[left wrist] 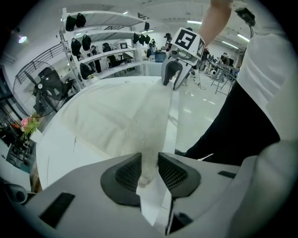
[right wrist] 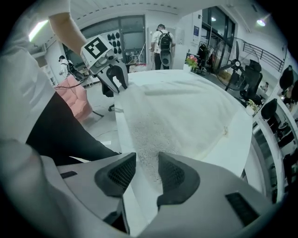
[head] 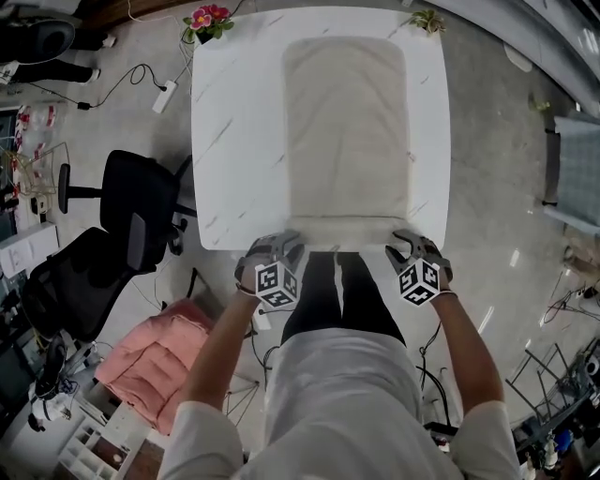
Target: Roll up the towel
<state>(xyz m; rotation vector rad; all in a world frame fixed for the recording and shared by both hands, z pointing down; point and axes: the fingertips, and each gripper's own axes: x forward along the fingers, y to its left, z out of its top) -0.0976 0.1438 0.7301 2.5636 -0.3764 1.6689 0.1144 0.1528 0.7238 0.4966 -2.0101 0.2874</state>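
A cream towel (head: 347,131) lies flat along the white table (head: 225,112), with a low ridge along its near edge. My left gripper (head: 281,246) is at the towel's near left corner. In the left gripper view its pads (left wrist: 128,173) pinch that corner (left wrist: 145,162) of the towel. My right gripper (head: 405,246) is at the near right corner. In the right gripper view the towel edge (right wrist: 146,158) lies between its jaws, which stand apart from it. Each gripper shows in the other's view, the right gripper (left wrist: 171,76) and the left gripper (right wrist: 116,76).
A pot of pink flowers (head: 208,19) and a small plant (head: 427,19) stand on the table's far corners. Two black office chairs (head: 141,202) and a pink bundle (head: 155,352) are on the floor to the left. The person's legs stand at the near table edge.
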